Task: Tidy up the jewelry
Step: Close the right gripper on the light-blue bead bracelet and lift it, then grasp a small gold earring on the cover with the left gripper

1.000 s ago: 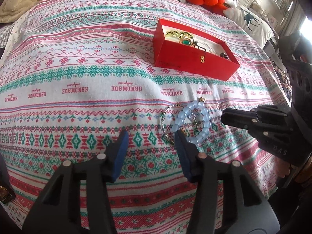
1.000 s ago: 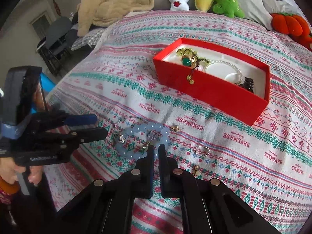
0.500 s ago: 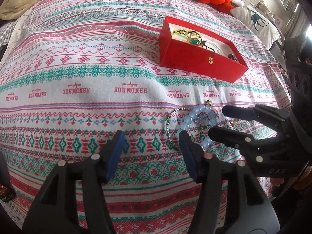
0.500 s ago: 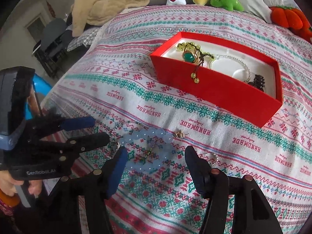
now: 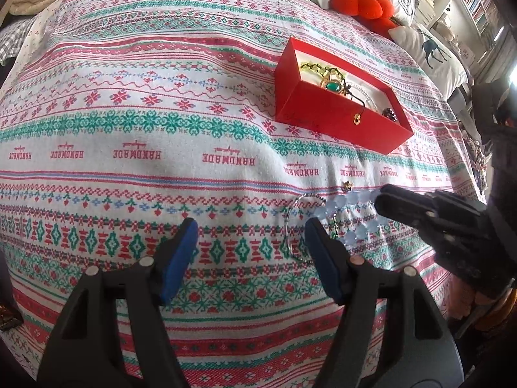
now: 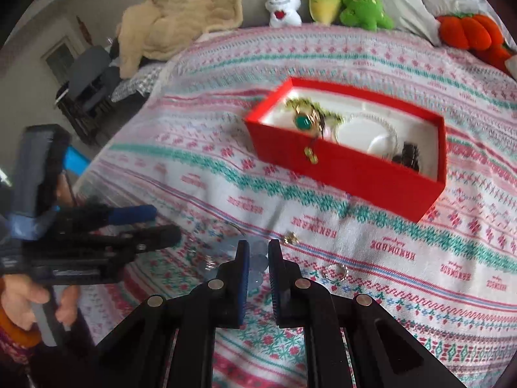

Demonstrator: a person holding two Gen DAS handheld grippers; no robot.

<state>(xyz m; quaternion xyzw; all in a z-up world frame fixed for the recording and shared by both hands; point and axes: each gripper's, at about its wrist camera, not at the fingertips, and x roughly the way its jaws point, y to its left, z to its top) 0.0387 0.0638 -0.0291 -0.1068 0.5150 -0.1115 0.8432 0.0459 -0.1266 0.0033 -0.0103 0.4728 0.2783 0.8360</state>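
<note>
The right gripper [image 6: 258, 258] has its two blue-padded fingers drawn nearly together, with pale blue beads of the bead bracelet [image 5: 350, 218] showing in the narrow gap between them; it looks to be pinching the bracelet, though the blur makes the contact hard to confirm. The left gripper [image 5: 248, 245] hangs wide open over the bedspread [image 5: 129, 113], holding nothing, its right finger just beside a thin wire bangle [image 5: 292, 226] that overlaps the bracelet. In the left wrist view the right gripper's black fingers cover the bracelet's right side. The bedspread carries rows of the word "HANDMADE" in red, seen upside down. A small gold charm [image 6: 290, 236] and a ring [image 6: 336, 271] lie on the cloth near the bracelet. Farther off sits an open red box [image 6: 342, 168] holding a gold necklace with a green stone [image 6: 303, 122], a pearl bracelet [image 6: 368, 129] and a dark piece [image 6: 408, 156] at its right end. Plush toys [image 6: 323, 3] line the far edge, an orange plush pumpkin [image 6: 468, 34] at the far right, and a beige blanket [image 6: 181, 16] at the far left.
</note>
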